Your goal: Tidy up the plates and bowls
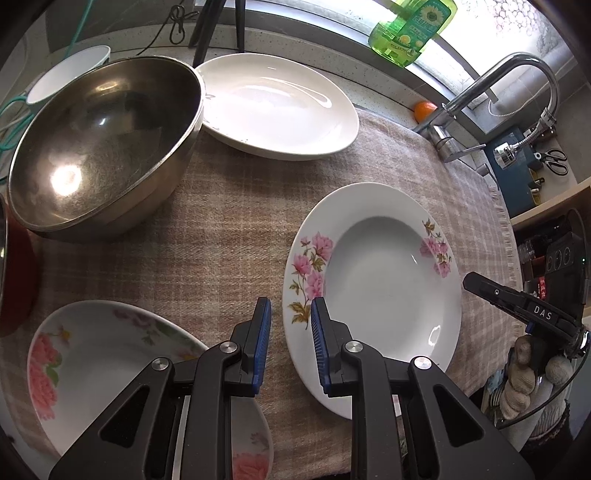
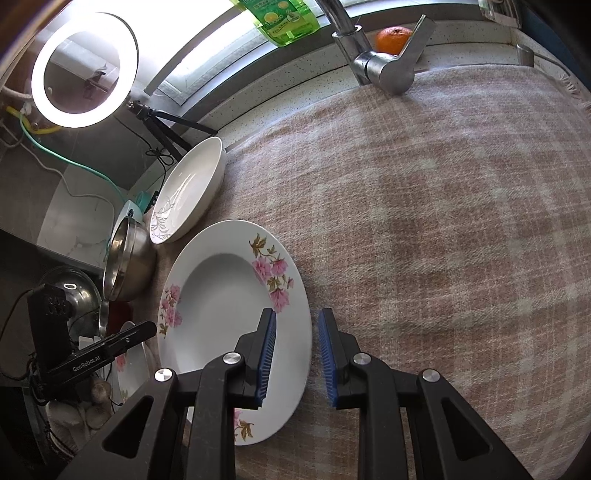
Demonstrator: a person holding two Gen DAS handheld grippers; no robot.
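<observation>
A deep white plate with pink flowers point(image 1: 391, 280) point(image 2: 221, 302) lies on the plaid cloth point(image 1: 229, 236). My left gripper point(image 1: 291, 317) straddles its left rim, one pad over the plate and one over the cloth, the jaws narrow but open. My right gripper point(image 2: 295, 328) straddles the opposite rim the same way, with no pad visibly pressing. A second flowered plate point(image 1: 103, 350) lies under the left gripper's body. A plain white plate point(image 1: 280, 107) point(image 2: 192, 192) and a steel bowl point(image 1: 103, 144) point(image 2: 127, 258) sit further back.
A white bowl point(image 1: 70, 70) stands behind the steel bowl, and something red point(image 1: 18, 280) lies at the left edge. The faucet point(image 2: 384, 62), an orange point(image 2: 393, 38) and a green bottle point(image 1: 410, 33) line the window sill. A lit ring light point(image 2: 85, 70) stands on a tripod.
</observation>
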